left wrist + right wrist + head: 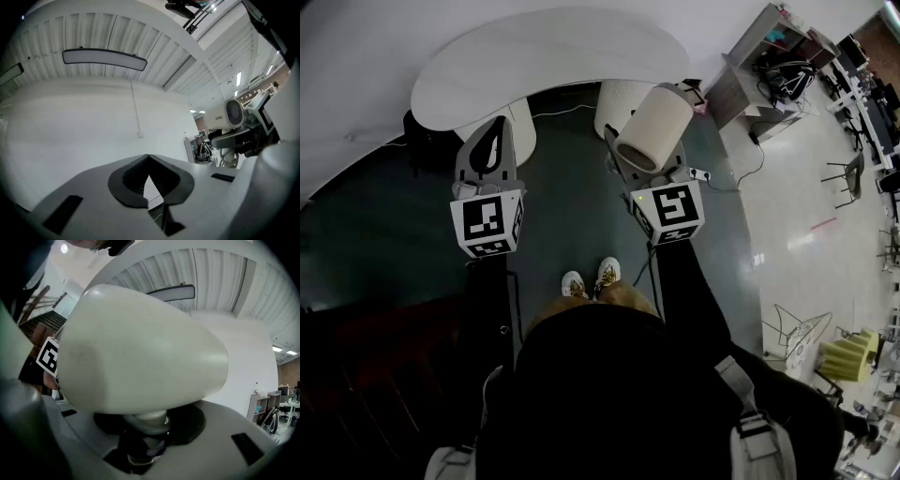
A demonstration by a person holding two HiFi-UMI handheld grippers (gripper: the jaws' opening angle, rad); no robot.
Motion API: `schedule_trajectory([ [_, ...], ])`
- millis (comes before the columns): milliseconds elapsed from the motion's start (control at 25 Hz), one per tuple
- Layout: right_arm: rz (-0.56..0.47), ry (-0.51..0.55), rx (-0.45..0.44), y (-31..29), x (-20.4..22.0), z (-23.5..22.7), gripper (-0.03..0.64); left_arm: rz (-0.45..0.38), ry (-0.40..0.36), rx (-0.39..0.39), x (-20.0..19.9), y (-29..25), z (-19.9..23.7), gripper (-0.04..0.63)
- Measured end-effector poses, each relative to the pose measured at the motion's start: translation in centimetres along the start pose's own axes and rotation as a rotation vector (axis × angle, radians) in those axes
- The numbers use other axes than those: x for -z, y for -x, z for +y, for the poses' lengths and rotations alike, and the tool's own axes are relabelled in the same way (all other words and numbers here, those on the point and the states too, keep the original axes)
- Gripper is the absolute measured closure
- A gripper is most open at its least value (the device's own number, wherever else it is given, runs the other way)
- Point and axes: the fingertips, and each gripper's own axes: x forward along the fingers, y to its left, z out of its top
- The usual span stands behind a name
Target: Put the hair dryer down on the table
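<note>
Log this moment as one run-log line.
right tongs: shut on hair dryer handle | left tongs: shut, empty | hair dryer: in air, not on white table

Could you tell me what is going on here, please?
A person stands in front of a white table, a gripper in each hand. The right gripper is clamped on the handle of a cream hair dryer, held in the air and not yet on the table. The left gripper is shut and empty.
</note>
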Motion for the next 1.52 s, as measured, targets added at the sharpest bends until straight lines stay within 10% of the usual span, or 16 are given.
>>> schedule_trajectory([
  [1520, 0.027, -0.005, -0.021, -6.1, 3.2, -4.8, 0.408, 0.000, -0.009, 0.077, 1.7, -9.1, 0.0, 0.581],
])
